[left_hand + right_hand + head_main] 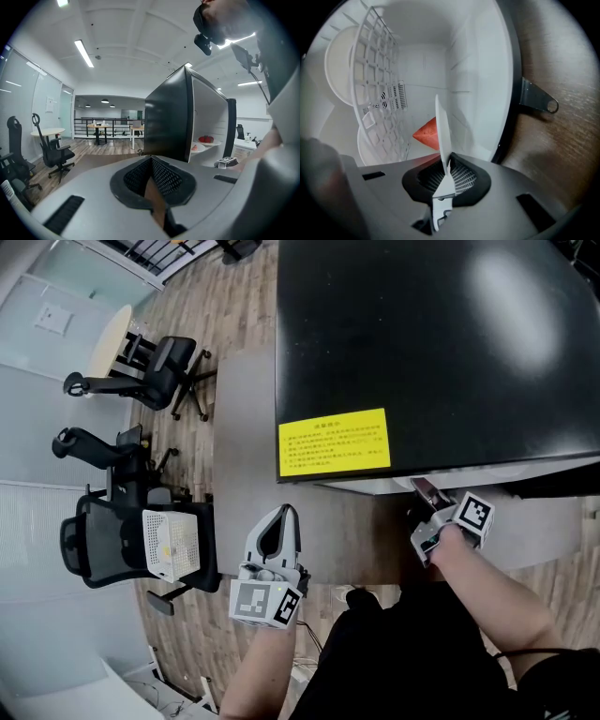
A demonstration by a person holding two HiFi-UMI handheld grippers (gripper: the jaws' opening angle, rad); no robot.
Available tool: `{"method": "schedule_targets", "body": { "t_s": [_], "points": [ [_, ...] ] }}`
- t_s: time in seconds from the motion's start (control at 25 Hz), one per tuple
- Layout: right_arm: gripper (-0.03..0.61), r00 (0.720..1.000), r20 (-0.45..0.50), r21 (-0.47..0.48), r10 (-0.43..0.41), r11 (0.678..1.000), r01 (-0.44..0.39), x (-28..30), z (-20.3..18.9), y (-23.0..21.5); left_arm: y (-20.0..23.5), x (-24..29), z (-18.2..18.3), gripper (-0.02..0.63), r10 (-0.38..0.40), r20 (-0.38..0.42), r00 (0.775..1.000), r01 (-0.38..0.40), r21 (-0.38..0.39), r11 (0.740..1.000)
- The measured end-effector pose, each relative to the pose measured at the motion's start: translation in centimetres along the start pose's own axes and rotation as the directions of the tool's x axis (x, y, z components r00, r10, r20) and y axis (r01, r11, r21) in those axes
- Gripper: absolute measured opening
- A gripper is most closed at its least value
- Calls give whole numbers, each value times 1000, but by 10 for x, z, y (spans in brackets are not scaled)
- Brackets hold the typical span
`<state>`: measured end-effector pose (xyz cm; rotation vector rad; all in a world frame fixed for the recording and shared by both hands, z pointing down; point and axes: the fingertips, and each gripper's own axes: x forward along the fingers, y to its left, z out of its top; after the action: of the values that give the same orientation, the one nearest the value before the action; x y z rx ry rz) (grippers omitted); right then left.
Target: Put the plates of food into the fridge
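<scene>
Because the right gripper has its fingers clamped only on the rim of the plate inside the fridge, the plate may sag, clip the wire shelf and shed its food; the left gripper is closed, empty, outside the fridge.

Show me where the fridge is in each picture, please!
Head view: the fridge is the big black top at upper right, with a yellow label.
Left gripper view: the fridge stands mid-picture, black side facing, white inside open at right.
Right gripper view: the white inside of the fridge fills the picture, behind the plate held in the jaws of the right gripper.
Shared landmark: the wood floor, in all three.
</scene>
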<state>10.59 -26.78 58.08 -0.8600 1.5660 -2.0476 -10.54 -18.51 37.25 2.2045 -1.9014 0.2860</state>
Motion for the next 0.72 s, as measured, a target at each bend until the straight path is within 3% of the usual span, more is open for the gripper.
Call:
{"method": "schedule_targets", "body": {
  "t_s": [0.72],
  "points": [
    [31,997,44,27,-63,998,62,19,13,1,17,-6,3,3,38,2,999,-38,15,999]
  ]
}}
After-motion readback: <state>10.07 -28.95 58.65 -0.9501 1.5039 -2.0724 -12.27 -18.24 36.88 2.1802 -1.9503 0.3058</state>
